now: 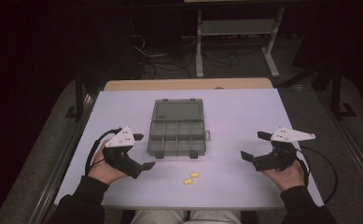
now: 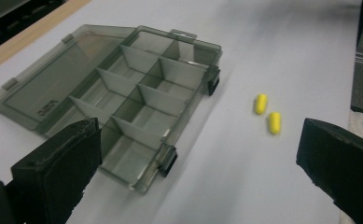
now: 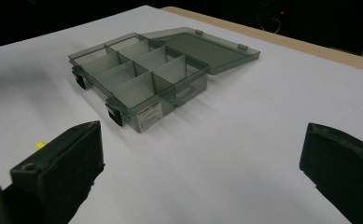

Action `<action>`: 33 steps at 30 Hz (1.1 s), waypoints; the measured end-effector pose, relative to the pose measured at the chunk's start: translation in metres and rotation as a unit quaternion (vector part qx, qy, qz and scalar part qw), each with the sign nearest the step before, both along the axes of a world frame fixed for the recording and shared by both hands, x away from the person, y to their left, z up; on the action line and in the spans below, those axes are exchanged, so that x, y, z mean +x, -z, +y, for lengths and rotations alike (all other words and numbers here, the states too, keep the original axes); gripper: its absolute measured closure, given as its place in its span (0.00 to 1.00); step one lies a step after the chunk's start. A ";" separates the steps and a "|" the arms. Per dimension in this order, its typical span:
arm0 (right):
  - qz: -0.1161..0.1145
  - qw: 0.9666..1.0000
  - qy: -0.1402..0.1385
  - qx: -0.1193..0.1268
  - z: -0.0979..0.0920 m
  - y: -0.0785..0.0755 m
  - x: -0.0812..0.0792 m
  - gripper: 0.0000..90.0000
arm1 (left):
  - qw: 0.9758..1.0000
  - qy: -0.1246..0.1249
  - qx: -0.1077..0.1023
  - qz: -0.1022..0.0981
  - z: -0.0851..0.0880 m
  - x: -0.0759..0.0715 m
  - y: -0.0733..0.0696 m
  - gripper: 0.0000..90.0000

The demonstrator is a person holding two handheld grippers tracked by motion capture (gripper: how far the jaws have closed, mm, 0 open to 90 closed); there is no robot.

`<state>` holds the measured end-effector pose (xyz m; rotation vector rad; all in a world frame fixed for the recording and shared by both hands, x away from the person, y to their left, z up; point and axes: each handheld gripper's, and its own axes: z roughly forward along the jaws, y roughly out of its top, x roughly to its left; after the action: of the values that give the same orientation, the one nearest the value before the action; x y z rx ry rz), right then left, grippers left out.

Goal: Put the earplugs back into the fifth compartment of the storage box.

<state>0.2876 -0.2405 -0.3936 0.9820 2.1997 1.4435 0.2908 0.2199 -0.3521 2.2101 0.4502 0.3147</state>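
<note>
A smoky grey compartment box (image 1: 176, 135) lies in the middle of the white table, its lid (image 1: 178, 111) folded flat toward the far side. Its several compartments look empty in the left gripper view (image 2: 142, 105) and the right gripper view (image 3: 137, 77). Two yellow capsules (image 1: 191, 178) lie on the table in front of the box, also seen as the pair (image 2: 267, 113). My left gripper (image 1: 143, 150) (image 2: 195, 149) is open, left of the box. My right gripper (image 1: 254, 145) (image 3: 202, 144) is open, to the box's right. Nothing sits between either pair of jaws.
The white tabletop (image 1: 244, 112) has a wooden strip (image 1: 188, 84) along its far edge. Beyond it, on the dark floor, are cables and a metal-framed stand (image 1: 235, 28). Each gripper's cable loops beside its hand near the table's side edges.
</note>
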 end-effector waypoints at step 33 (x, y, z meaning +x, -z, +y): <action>0.004 1.000 -0.008 -0.014 0.005 0.001 -0.001 0.00 | 0.990 0.105 0.086 0.038 -0.081 -0.012 0.045 0.00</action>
<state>0.2865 -0.2355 -0.3945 0.9636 2.2333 1.4138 0.2783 0.1385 -0.3975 2.4190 0.2336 0.1620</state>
